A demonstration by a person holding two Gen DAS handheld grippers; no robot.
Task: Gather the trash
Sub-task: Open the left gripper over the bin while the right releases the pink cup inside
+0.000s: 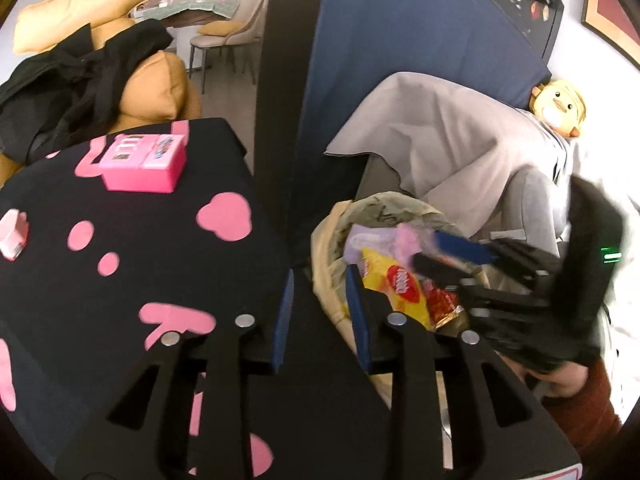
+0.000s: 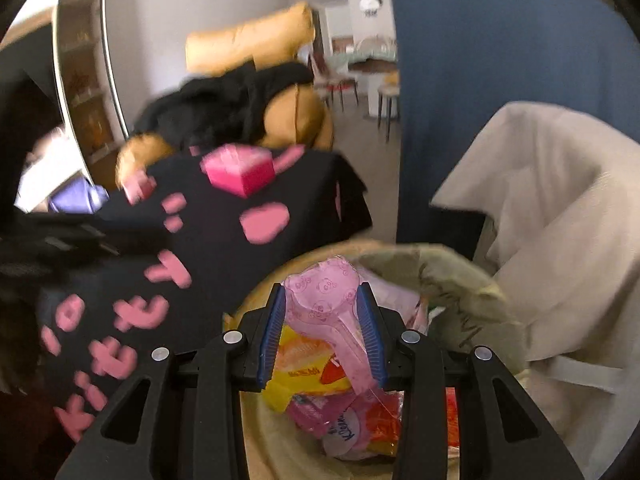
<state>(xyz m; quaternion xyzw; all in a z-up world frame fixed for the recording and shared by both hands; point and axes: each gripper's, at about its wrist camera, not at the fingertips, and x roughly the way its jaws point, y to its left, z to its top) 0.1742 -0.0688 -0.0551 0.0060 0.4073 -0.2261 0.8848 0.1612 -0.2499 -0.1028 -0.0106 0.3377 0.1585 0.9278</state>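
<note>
The right gripper's (image 2: 322, 322) blue fingers (image 2: 370, 328) were clamped on a crumpled pink wrapper (image 2: 332, 300), held just over the lined trash bin (image 2: 460, 280). Below it lay a yellow snack packet (image 2: 300, 364) and other wrappers. The left gripper (image 1: 320, 312) stood parted with nothing between its pads, at the edge of the black, pink-patterned tablecloth (image 1: 140, 248). A pink box (image 1: 144, 162) sat farther back.

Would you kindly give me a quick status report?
Right gripper shut on pink wrapper, over trash bin. Left gripper open, holding nothing, at bin's edge. Nothing in the way.
</note>
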